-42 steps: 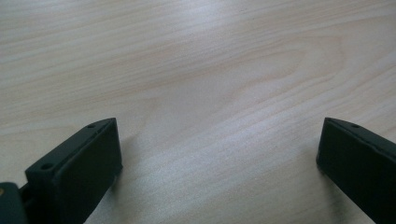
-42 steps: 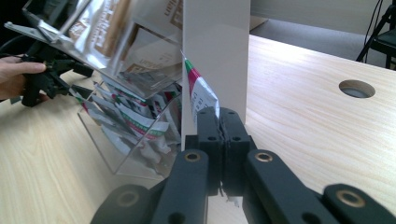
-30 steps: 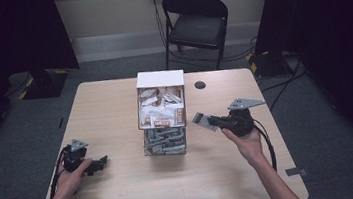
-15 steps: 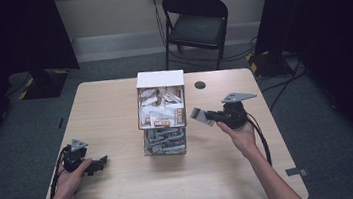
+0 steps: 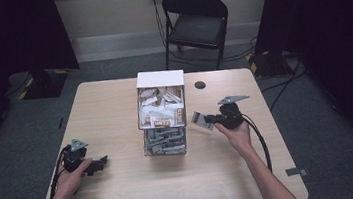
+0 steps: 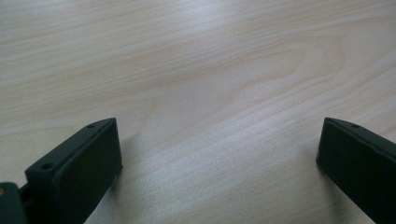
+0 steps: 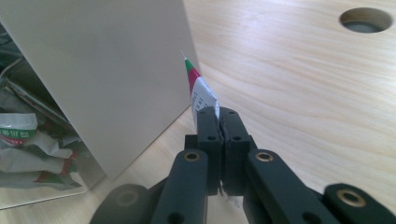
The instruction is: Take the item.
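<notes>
Edgewise, a thin white packet (image 7: 201,93) — red and green at its tip — sits clamped in the right gripper (image 7: 218,122) jaws; left gripper (image 6: 217,154) jaws gape over bare surface (image 6: 210,70).

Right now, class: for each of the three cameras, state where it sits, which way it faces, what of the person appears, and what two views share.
High view: above the person's side, looking forward and down at the table; both forearms and each hand-held gripper show.
Left gripper view: rides the left hand-held gripper, facing bare tabletop between open jaws.
Right gripper view: rides the right hand-held gripper, shut on a packet, facing the box.
Shared: high and right gripper views both show box and packet.
</notes>
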`<move>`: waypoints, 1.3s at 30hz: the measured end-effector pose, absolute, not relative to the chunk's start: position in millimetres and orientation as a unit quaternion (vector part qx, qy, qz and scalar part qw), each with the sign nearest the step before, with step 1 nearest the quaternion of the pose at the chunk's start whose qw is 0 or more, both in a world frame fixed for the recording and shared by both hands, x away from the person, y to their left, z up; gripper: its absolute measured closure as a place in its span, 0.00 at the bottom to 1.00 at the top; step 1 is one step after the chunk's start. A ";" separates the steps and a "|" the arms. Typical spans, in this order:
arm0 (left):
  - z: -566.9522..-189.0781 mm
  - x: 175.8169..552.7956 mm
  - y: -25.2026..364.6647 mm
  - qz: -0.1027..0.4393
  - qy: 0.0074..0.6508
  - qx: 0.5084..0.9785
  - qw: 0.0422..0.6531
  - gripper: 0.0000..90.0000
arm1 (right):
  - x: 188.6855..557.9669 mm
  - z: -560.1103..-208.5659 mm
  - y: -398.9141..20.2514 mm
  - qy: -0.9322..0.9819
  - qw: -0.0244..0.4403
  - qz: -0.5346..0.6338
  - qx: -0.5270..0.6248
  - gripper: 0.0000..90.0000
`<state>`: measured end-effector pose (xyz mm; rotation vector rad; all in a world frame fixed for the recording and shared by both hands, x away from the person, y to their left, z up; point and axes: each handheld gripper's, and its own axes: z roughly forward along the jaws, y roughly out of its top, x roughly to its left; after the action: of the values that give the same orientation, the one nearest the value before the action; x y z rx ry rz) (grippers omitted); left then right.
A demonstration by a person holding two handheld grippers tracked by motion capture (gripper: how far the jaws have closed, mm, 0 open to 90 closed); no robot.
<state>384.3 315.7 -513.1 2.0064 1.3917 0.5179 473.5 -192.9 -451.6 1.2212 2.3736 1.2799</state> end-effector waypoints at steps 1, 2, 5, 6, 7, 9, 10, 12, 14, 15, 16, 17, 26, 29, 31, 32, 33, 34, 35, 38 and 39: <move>-513.1 384.3 315.7 0.197 0.529 0.762 0.317 0.00 | 473.9 -452.9 -191.5 0.799 0.086 0.431 0.410 0.99; -513.1 384.3 315.7 0.197 0.529 0.762 0.317 0.00 | 474.6 -454.2 -190.4 0.799 0.086 0.432 0.409 0.99; -513.1 384.3 315.7 0.197 0.529 0.762 0.317 0.00 | 477.6 -460.0 -186.6 0.802 0.080 0.426 0.411 0.98; -513.1 384.3 315.7 0.197 0.529 0.762 0.317 0.00 | 478.5 -462.1 -185.7 0.803 0.079 0.424 0.412 0.98; -513.1 384.3 315.8 0.197 0.528 0.763 0.317 0.00 | 479.6 -464.4 -185.1 0.803 0.076 0.422 0.414 0.98; -513.0 384.3 315.7 0.197 0.529 0.763 0.317 0.00 | 481.2 -467.8 -185.2 0.801 0.077 0.424 0.416 0.97; -513.1 384.3 315.7 0.197 0.529 0.762 0.317 0.00 | 481.8 -468.3 -185.2 0.801 0.079 0.423 0.417 0.96; -513.1 384.3 315.7 0.197 0.529 0.762 0.317 0.00 | 483.0 -469.8 -184.9 0.802 0.086 0.418 0.419 0.95; -513.1 384.3 315.6 0.197 0.529 0.762 0.317 0.00 | 484.7 -472.0 -185.8 0.797 0.095 0.415 0.429 0.92; -513.1 384.3 315.7 0.197 0.529 0.762 0.317 0.00 | 486.0 -473.7 -186.5 0.795 0.094 0.415 0.433 0.90; -513.1 384.3 315.7 0.197 0.529 0.762 0.317 0.00 | 487.1 -475.5 -186.8 0.793 0.095 0.414 0.436 0.89; -513.1 384.3 315.7 0.197 0.529 0.762 0.317 0.00 | 487.9 -477.3 -187.0 0.793 0.095 0.412 0.438 0.89; -513.1 384.3 315.7 0.197 0.529 0.762 0.317 0.00 | 491.9 -486.7 -184.2 0.792 0.101 0.409 0.442 0.78; -513.1 384.3 315.7 0.197 0.529 0.762 0.317 0.00 | 493.6 -489.0 -184.1 0.792 0.103 0.406 0.445 0.73; -513.1 384.3 315.7 0.197 0.529 0.762 0.317 0.00 | 495.0 -490.5 -184.5 0.792 0.101 0.409 0.443 0.69; -513.1 384.3 315.7 0.197 0.529 0.762 0.317 0.00 | 495.5 -491.2 -184.6 0.791 0.103 0.408 0.444 0.67; -513.1 384.3 315.7 0.197 0.529 0.762 0.317 0.00 | 495.9 -492.0 -184.5 0.791 0.105 0.406 0.445 0.65; -513.1 384.3 315.7 0.197 0.529 0.762 0.317 0.00 | 496.4 -492.8 -184.3 0.792 0.103 0.406 0.444 0.64; -513.0 384.3 315.7 0.197 0.529 0.763 0.317 0.00 | 496.9 -493.7 -184.4 0.792 0.102 0.406 0.445 0.62; -513.1 384.3 315.7 0.197 0.529 0.762 0.317 0.00 | 498.1 -495.5 -184.4 0.789 0.104 0.407 0.449 0.55; -513.1 384.3 315.7 0.197 0.529 0.762 0.317 0.00 | 498.5 -496.0 -184.4 0.788 0.103 0.407 0.450 0.53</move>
<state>384.3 315.7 -513.1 2.0064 1.3913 0.5182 498.5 -184.4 -496.0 1.3286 2.3247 1.2019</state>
